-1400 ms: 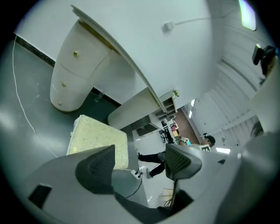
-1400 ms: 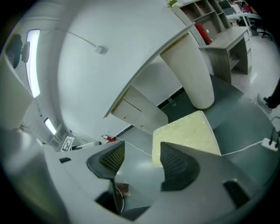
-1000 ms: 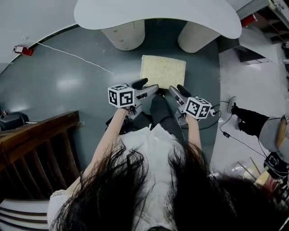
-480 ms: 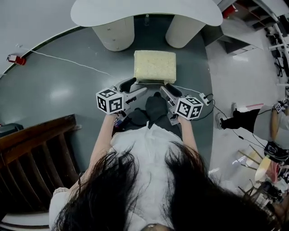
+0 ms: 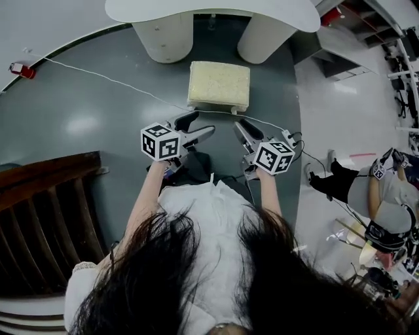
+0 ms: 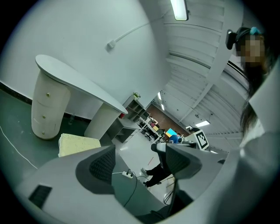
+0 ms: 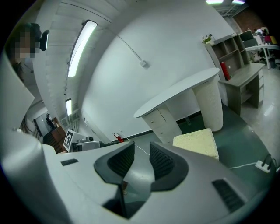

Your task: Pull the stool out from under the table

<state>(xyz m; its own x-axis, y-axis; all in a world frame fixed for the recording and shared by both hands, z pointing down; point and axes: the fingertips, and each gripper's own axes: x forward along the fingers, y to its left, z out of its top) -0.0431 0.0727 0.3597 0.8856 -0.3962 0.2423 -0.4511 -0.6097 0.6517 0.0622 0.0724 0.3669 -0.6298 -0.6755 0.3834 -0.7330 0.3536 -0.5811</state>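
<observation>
The stool (image 5: 219, 85), a pale yellow cushioned block, stands on the grey-green floor just in front of the white table (image 5: 216, 10) and its two round legs. It also shows in the left gripper view as the stool (image 6: 78, 143) and in the right gripper view as the stool (image 7: 197, 142). Both grippers are held back from it, touching nothing. My left gripper (image 5: 196, 125) (image 6: 140, 159) is wide open and empty. My right gripper (image 5: 243, 127) (image 7: 141, 159) has just been closing; a narrow gap stays between its pads, with nothing in it.
A white cable (image 5: 105, 80) crosses the floor to a power strip (image 5: 288, 139) beside the right gripper. A dark wooden railing (image 5: 46, 209) stands at the left. Another person (image 5: 380, 196) sits at the right. Shelves and a desk (image 7: 232, 52) stand beyond the table.
Both grippers have drawn back from the stool's near edge toward the person's body. The right jaws have narrowed. The stool keeps its place before the table legs.
</observation>
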